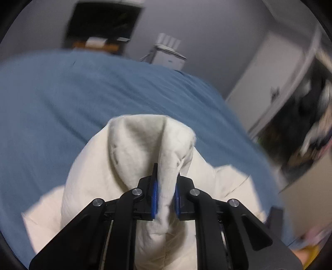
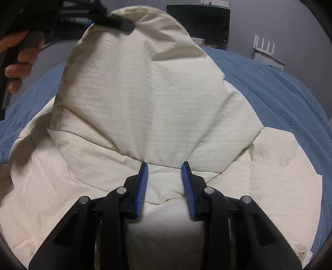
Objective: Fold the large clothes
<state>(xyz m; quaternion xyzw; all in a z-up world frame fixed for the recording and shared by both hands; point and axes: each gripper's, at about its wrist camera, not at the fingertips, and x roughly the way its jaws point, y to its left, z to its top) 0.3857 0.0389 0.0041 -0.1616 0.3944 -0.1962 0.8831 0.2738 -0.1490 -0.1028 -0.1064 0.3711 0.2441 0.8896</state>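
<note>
A cream padded jacket [image 2: 145, 99] lies on a blue bedspread [image 2: 280, 87]. My left gripper [image 1: 166, 180] is shut on a fold of the jacket's hood [image 1: 149, 141] and holds it lifted above the bed. In the right wrist view the left gripper [image 2: 110, 18] shows at the top left, pinching the hood's top edge, with a hand behind it. My right gripper [image 2: 165, 166] is open, its blue pads [image 2: 142, 187] either side of a bulge of jacket fabric at the hood's base, not clamped on it.
The blue bedspread [image 1: 72, 99] fills the left wrist view behind the hood. A dark monitor [image 2: 199, 20] and a white router [image 2: 265, 49] stand beyond the bed. A white cabinet [image 1: 269, 83] and cluttered shelves [image 1: 307, 124] are at the right.
</note>
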